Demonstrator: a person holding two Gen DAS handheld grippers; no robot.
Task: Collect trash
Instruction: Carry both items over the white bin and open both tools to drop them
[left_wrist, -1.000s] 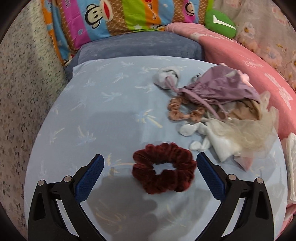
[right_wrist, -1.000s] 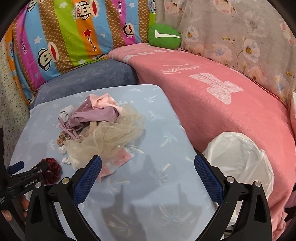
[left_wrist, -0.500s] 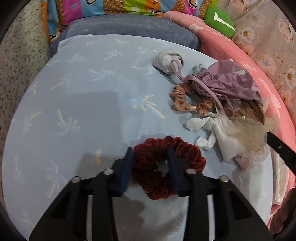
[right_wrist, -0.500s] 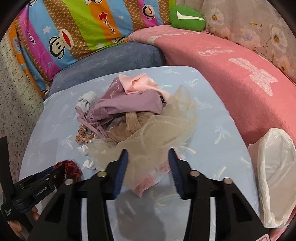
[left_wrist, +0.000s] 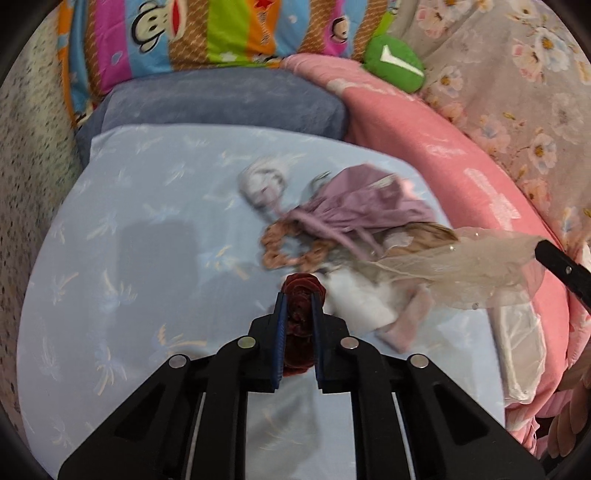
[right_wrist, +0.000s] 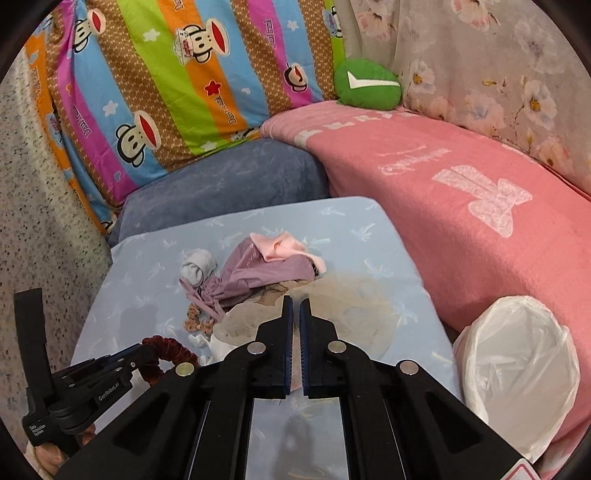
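Note:
A dark red velvet scrunchie (left_wrist: 300, 310) is squeezed between the blue pads of my left gripper (left_wrist: 298, 294), whose jaws are closing on it, lifted off the light blue tabletop (left_wrist: 129, 240). The right wrist view shows that left gripper (right_wrist: 110, 365) with the scrunchie (right_wrist: 173, 347) hanging from it. My right gripper (right_wrist: 296, 301) is shut on a sheer beige tulle cloth (right_wrist: 354, 314). In the left wrist view the tulle (left_wrist: 461, 266) is stretched out from the pile towards the right.
The pile holds a purple drawstring pouch (left_wrist: 362, 206), a tan scrunchie (left_wrist: 284, 247), a white fabric ball (left_wrist: 262, 184) and a pink cloth (right_wrist: 280, 247). A bin lined with a white bag (right_wrist: 517, 369) stands right of the table, against the pink blanket (right_wrist: 443, 184).
Both grippers went from wide open to closed and rose. The left took hold of the red scrunchie and lifted it. The right closed on the tulle and pulled it out of the pile.

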